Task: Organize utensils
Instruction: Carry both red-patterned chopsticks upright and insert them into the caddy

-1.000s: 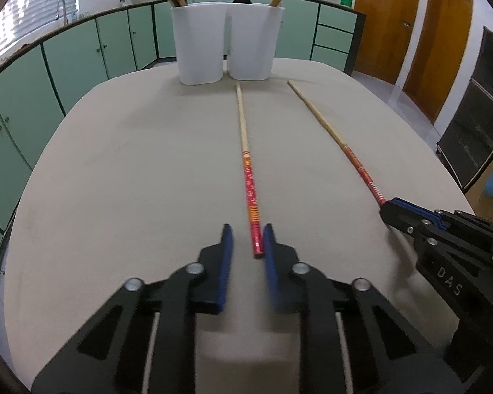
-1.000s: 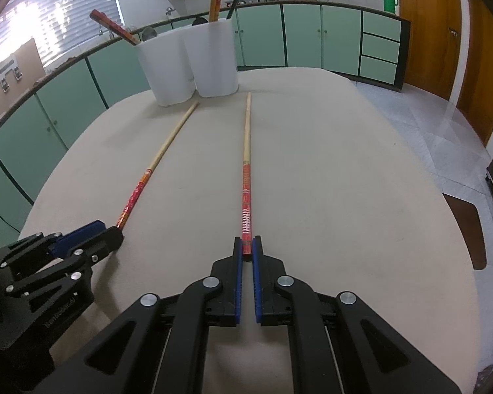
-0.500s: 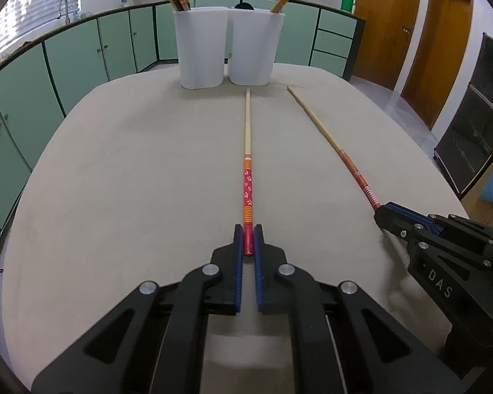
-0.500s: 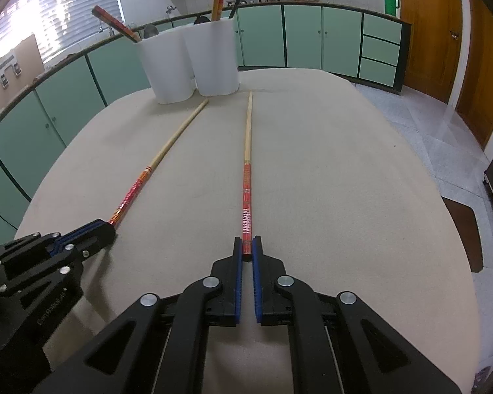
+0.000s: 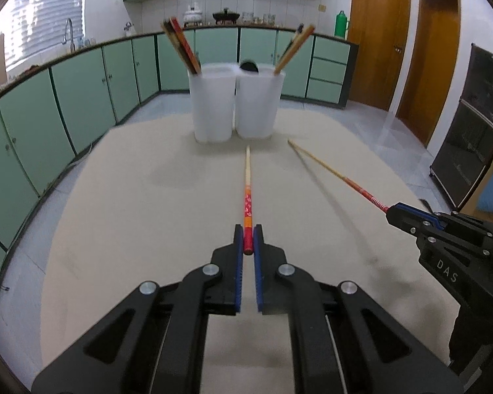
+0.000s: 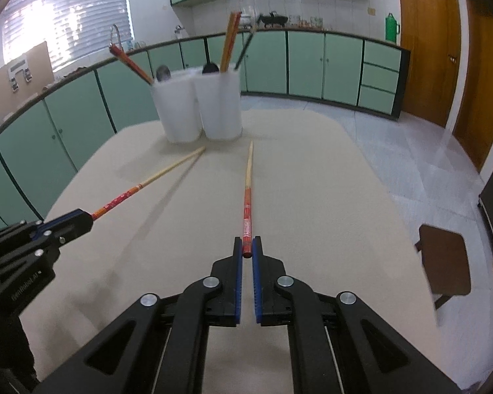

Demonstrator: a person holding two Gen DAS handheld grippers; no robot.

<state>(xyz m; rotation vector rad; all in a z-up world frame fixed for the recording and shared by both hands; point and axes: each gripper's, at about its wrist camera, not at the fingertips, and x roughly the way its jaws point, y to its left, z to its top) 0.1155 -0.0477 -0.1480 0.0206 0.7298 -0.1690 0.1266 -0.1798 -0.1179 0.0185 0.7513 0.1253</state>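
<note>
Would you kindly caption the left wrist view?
Left gripper pinching a chopstick toward two white cups.

1. Daylight pours through the slatted window (image 6: 65, 23) up and to the left of both tools, blown out white in the right wrist view.
2. The beige table (image 5: 148, 229) ahead is evenly lit; soft shadows trail beneath the raised chopsticks.
3. Fisheye bending curves the green cabinets (image 5: 82, 92), and dark vignette rims each corner.
4. The white holders (image 6: 197, 111) look slightly smeared, the far counter soft.
</note>
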